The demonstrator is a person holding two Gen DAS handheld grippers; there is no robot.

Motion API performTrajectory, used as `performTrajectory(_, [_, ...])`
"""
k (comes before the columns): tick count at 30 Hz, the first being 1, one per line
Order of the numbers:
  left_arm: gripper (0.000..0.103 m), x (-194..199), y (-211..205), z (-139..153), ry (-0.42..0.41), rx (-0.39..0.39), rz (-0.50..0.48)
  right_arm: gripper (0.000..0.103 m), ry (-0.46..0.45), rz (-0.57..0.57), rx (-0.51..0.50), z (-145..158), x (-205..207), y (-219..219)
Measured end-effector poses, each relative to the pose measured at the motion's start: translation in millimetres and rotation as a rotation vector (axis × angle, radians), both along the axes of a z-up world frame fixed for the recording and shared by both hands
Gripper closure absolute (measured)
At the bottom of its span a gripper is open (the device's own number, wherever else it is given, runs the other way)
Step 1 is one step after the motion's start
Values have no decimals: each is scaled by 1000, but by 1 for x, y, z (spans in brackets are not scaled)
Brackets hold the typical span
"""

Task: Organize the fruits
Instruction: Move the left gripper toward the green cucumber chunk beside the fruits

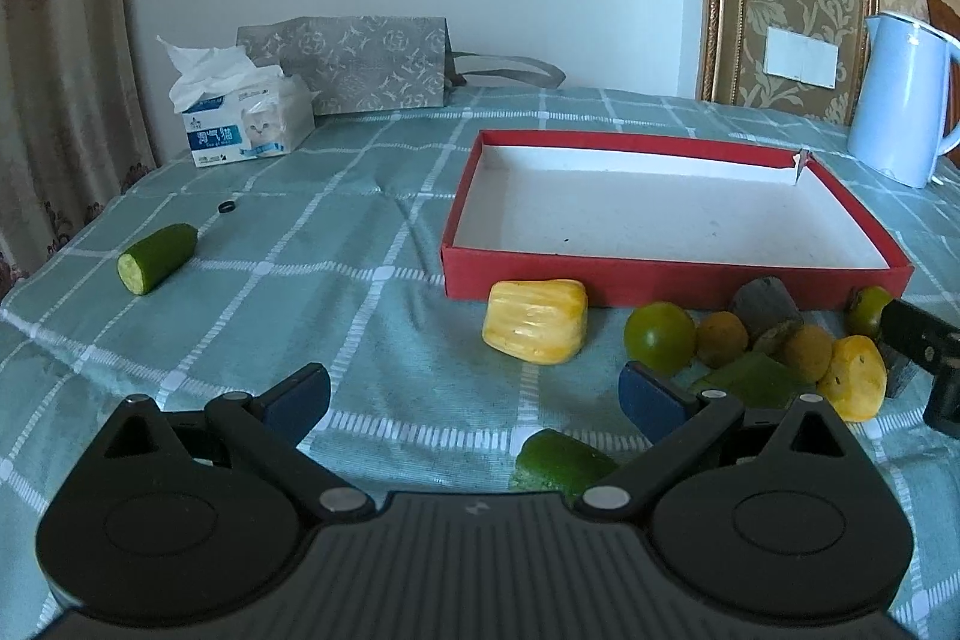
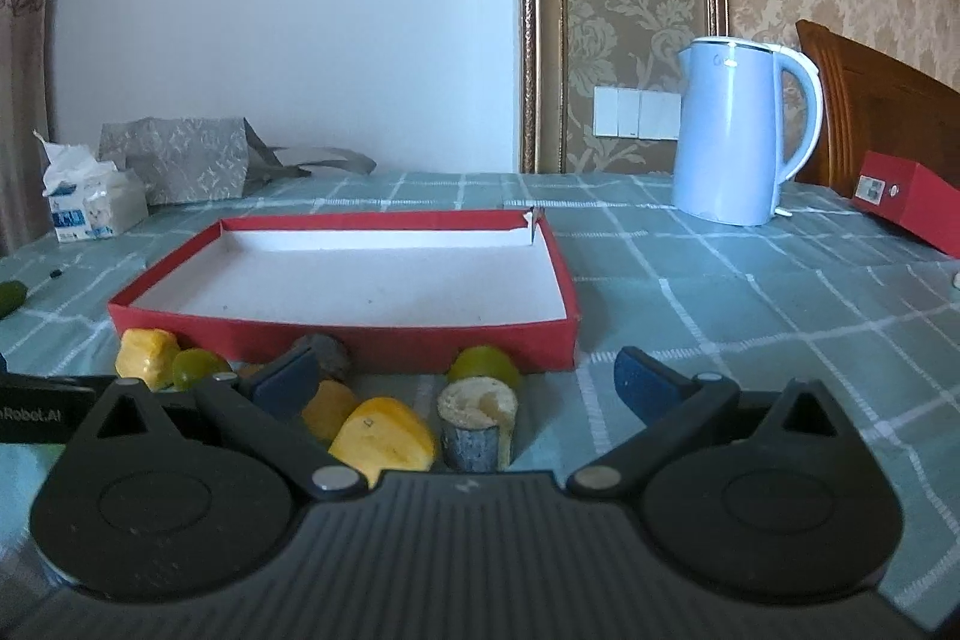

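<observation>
A shallow red box [image 1: 660,280] [image 2: 372,334] with a white inside stands empty on the checked tablecloth. Fruit pieces lie along its near wall: a yellow chunk [image 1: 535,321] [image 2: 147,349], a green round fruit [image 1: 660,337] [image 2: 193,367], small orange ones [image 1: 722,338], a second yellow chunk [image 1: 853,377] [image 2: 384,439] and a cut stalk piece [image 2: 477,421]. A green cucumber piece [image 1: 561,463] lies just under my left gripper [image 1: 474,394], which is open and empty. One more cucumber piece [image 1: 157,257] lies far left. My right gripper [image 2: 468,385] is open above the cluster.
A tissue box [image 1: 243,124] and a grey paper bag [image 1: 354,61] stand at the back left. A pale blue kettle [image 2: 741,130] stands at the back right, with a red carton [image 2: 906,199] beside it. A small black ring [image 1: 226,207] lies on the cloth.
</observation>
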State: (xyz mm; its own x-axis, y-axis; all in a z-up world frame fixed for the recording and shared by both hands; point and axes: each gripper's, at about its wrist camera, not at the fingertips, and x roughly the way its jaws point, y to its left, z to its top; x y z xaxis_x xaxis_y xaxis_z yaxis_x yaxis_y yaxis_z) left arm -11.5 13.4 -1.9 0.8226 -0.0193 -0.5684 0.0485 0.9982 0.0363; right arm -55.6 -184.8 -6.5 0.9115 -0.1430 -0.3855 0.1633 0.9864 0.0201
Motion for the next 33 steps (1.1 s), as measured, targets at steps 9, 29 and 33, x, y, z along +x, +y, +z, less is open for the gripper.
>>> performTrajectory(9, [0,4,2,0,7,-10,0,0,21,19,24,-3,3,-2])
performTrajectory(29, [0,6,0,-4,-9,-4,-2,0,51,31,44,-6,7,-1])
performTrajectory(33, [0,2,2,-2,-23,2,-7,0,53,27,51,-6,8,-2])
